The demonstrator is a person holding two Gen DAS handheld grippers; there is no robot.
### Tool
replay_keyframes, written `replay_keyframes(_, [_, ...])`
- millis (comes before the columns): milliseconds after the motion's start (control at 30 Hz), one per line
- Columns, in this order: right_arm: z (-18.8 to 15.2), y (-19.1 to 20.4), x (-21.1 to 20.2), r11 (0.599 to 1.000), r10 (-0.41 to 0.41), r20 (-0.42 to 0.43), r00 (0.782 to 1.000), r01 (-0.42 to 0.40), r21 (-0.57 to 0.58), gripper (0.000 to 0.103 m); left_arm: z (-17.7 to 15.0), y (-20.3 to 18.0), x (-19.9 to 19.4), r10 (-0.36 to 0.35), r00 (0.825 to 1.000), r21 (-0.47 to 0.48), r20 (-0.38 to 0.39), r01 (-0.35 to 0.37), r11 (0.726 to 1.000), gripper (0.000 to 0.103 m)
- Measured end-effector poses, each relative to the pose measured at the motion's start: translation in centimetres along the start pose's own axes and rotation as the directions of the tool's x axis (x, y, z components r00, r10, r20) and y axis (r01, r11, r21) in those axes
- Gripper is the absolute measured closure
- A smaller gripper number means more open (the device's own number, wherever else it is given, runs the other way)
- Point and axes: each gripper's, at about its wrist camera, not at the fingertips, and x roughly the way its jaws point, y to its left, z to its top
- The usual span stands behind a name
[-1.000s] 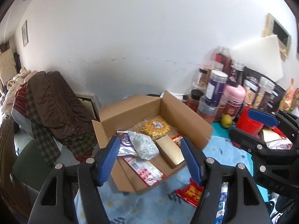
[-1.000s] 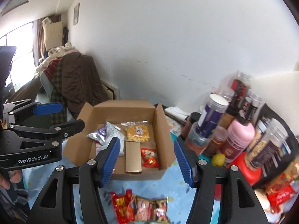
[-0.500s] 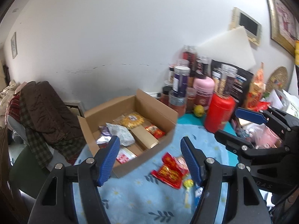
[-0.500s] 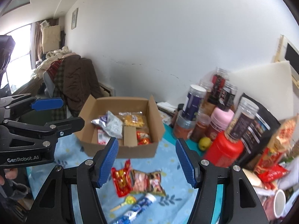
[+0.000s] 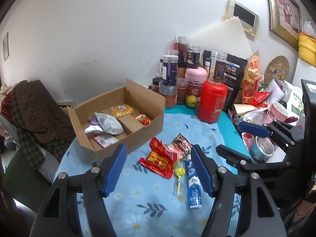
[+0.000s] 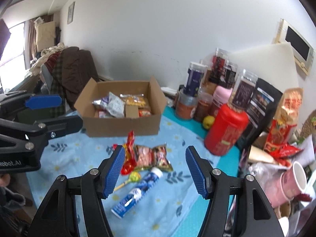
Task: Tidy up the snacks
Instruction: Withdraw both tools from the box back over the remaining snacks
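Observation:
An open cardboard box [image 5: 142, 134] [image 6: 122, 126] holding several snack packets stands on the blue flowered cloth. In front of it lie a red packet [image 5: 160, 158] [image 6: 128, 158], a brown-red packet [image 5: 180, 146] [image 6: 152, 156], a yellow lollipop [image 5: 180, 172] [image 6: 134, 176] and a blue-white tube [image 5: 193, 185] [image 6: 136, 193]. My left gripper [image 5: 158, 167] hangs open above the loose snacks, with nothing between its blue pads. My right gripper [image 6: 155, 169] is also open and empty, over the same pile. Each gripper shows at the edge of the other's view.
Jars, a red canister [image 5: 212, 102] [image 6: 225, 132], a pink tub, a green fruit and dark snack bags crowd the wall side at the right. Pink cups [image 6: 292, 181] and wrappers fill the right edge. A chair with brown clothes [image 5: 35, 114] stands left of the table.
Both grippers drew back from the box and sank toward the near table. The box now looks smaller and farther, and the loose snacks, lollipop and tube came fully into view.

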Motion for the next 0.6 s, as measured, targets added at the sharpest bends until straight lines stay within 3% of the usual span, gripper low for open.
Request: replay_keyframes(600, [-5.9,1.1,5.9,0.997,-0.021,-0.17,0.985,0.033,0.07,0.039,-6.4,0.8,4.0,-0.01,0.99,-0.08,-0.14,-0.002,0.997,0.036])
